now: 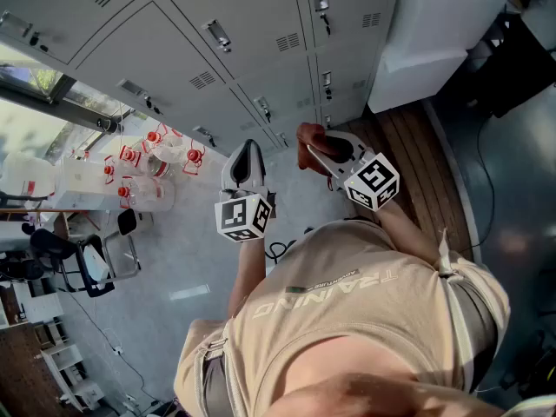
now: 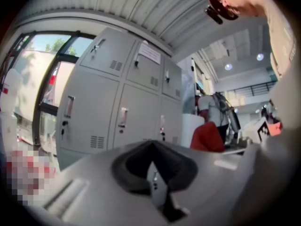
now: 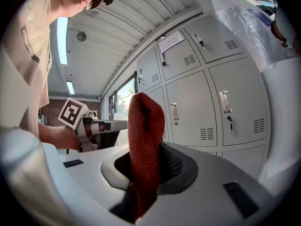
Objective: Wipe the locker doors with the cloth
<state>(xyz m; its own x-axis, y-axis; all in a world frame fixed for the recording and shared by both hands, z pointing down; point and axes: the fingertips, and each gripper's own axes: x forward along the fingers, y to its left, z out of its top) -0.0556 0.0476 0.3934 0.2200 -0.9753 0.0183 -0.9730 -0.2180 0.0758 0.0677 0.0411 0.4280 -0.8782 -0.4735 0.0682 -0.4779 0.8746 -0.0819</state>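
Cloth [image 3: 145,126], one only, clamped in right hand-held gripper [image 3: 146,171]; left hand-held gripper [image 2: 153,171] closed

Cloth [image 3: 143,145]: rust red, plain weave.
Lockers [image 1: 217,24], 12 o'clock in head view: uniform pale grey.
Left gripper [image 1: 248,150] and right gripper [image 1: 323,146]: off-white shells, dark grey jaw linings.
Marker cubes [image 1: 243,217]: black-and-white squares.
Shirt [image 1: 365,320]: beige, pale lettering.
Jugs [image 1: 143,159], 9 o'clock: clear, red caps.
Floor [image 1: 174,268]: grey.
Planks [image 1: 417,146], 2 o'clock: brown.
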